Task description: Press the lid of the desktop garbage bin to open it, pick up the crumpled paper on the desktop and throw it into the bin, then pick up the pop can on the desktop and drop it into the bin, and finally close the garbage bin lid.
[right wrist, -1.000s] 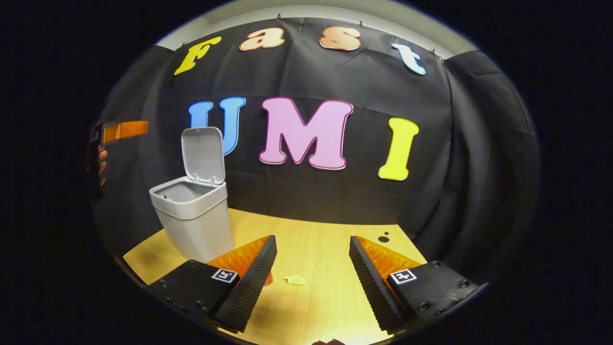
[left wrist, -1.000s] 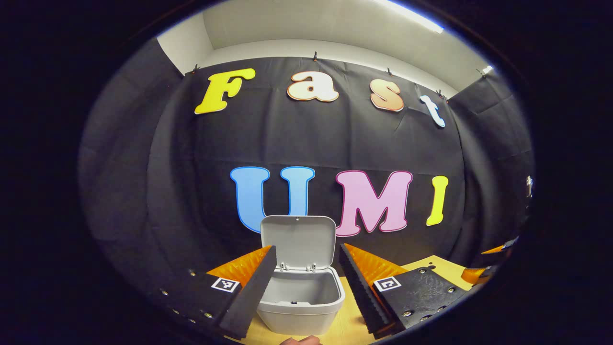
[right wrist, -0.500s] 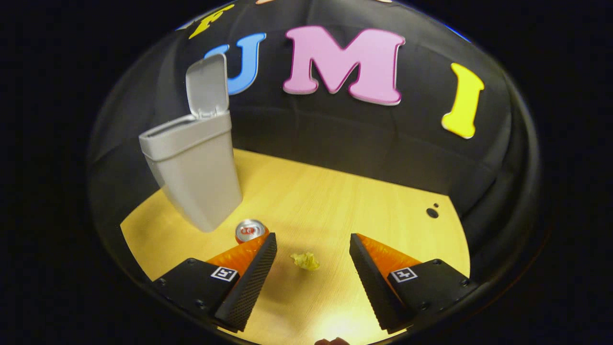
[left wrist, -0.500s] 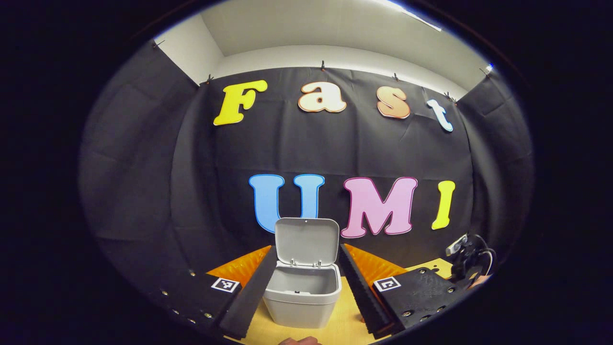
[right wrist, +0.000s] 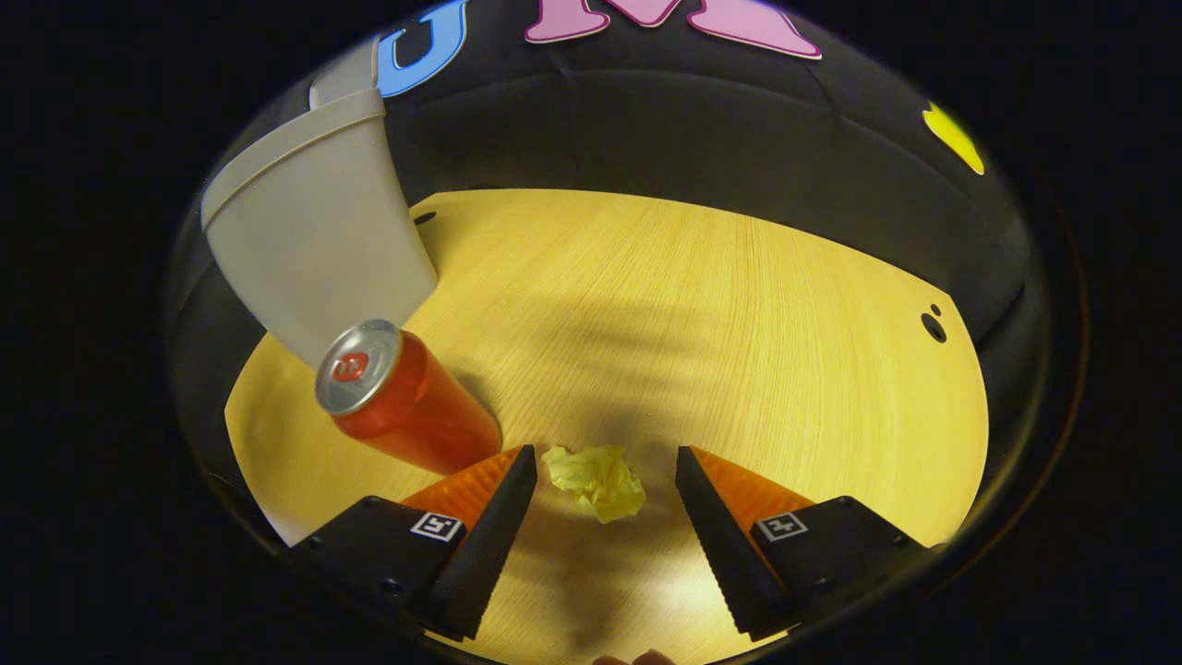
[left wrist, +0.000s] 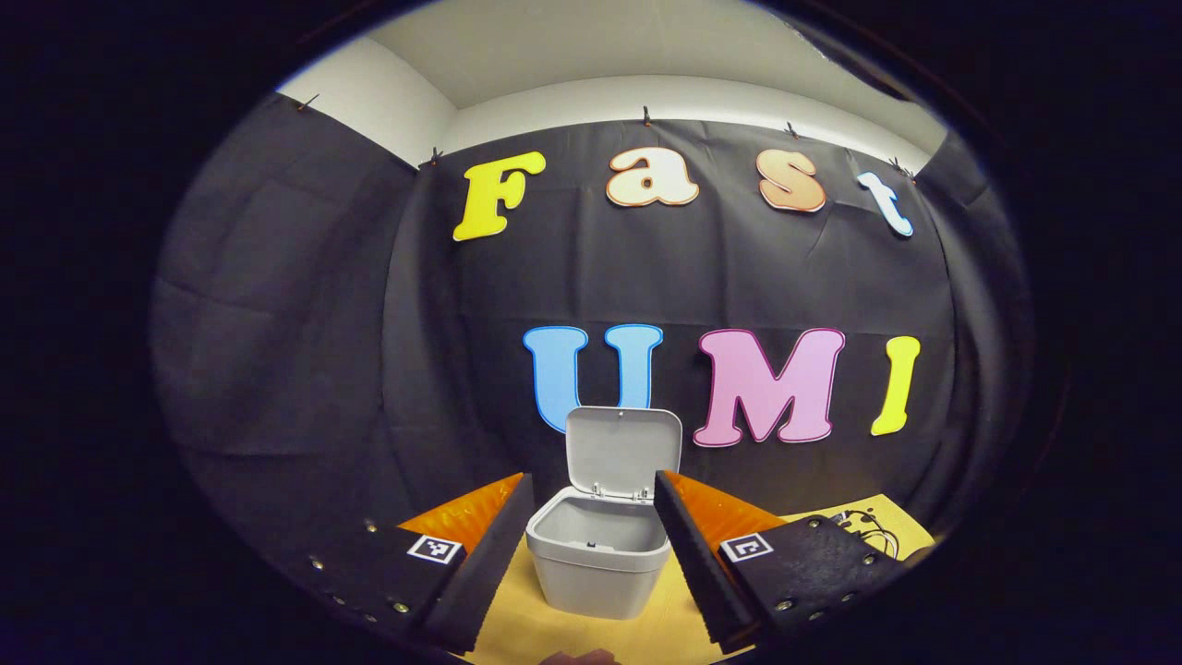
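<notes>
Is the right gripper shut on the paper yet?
No, the right gripper is open, its fingers either side of the paper on the table.

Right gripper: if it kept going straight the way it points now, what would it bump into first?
Most likely the crumpled paper, lying on the table between the open fingers of the right gripper. The pop can stands off to the side, seemingly out of line.

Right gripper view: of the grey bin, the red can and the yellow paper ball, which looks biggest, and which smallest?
1. Grey bin, largest, though partly cut off at the edge.
2. Red can.
3. Yellow paper ball, smallest, although it lies nearest the camera, between the open jaws.
</notes>
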Action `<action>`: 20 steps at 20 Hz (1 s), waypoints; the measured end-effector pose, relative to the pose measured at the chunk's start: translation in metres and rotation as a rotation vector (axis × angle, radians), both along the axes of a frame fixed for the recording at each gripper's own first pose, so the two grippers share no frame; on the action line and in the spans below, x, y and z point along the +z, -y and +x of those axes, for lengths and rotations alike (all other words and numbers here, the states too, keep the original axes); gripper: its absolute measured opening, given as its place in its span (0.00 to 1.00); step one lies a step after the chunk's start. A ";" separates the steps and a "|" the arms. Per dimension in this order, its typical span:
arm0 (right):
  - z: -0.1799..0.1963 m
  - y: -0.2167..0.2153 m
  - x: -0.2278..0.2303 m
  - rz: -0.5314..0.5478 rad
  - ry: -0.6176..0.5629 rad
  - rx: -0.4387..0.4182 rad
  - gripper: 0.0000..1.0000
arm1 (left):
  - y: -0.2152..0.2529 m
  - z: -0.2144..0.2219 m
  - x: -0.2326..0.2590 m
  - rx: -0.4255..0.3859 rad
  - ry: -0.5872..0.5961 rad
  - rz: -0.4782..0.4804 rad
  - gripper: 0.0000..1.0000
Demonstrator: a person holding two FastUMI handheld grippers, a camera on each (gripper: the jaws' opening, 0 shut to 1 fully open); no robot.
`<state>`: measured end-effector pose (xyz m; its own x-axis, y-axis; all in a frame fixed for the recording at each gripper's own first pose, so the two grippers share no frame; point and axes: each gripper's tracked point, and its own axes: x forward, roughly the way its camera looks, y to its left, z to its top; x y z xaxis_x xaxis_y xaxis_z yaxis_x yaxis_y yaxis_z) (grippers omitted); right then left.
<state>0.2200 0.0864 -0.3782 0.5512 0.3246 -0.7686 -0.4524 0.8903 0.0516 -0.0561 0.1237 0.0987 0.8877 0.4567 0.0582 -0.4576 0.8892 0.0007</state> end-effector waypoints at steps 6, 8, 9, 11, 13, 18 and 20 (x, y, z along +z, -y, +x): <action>0.004 -0.003 -0.013 -0.042 -0.007 -0.027 0.91 | -0.014 -0.003 0.003 0.007 0.009 0.007 0.87; 0.002 0.001 -0.013 -0.042 -0.021 -0.066 0.67 | -0.022 -0.003 0.003 -0.002 0.007 0.011 0.87; -0.001 0.001 -0.014 -0.030 -0.034 -0.088 0.48 | -0.025 -0.003 0.005 -0.010 0.013 0.014 0.87; -0.005 0.007 -0.013 -0.031 -0.048 -0.106 0.30 | -0.029 -0.002 0.007 -0.032 0.023 0.021 0.86; -0.009 0.013 0.001 -0.023 -0.027 -0.125 0.41 | -0.035 -0.002 0.007 -0.051 0.021 0.024 0.86; 0.002 0.004 0.112 0.102 0.206 -0.119 0.35 | -0.046 -0.001 -0.002 -0.102 0.028 -0.016 0.87; 0.005 -0.015 0.179 0.152 0.329 -0.071 0.35 | -0.049 -0.002 -0.007 -0.122 0.033 -0.038 0.87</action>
<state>0.2254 0.1010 -0.1987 0.7861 0.3738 -0.4922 -0.4045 0.9133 0.0475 -0.0577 0.1725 0.0919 0.9345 0.3484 0.0730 -0.3456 0.9372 -0.0473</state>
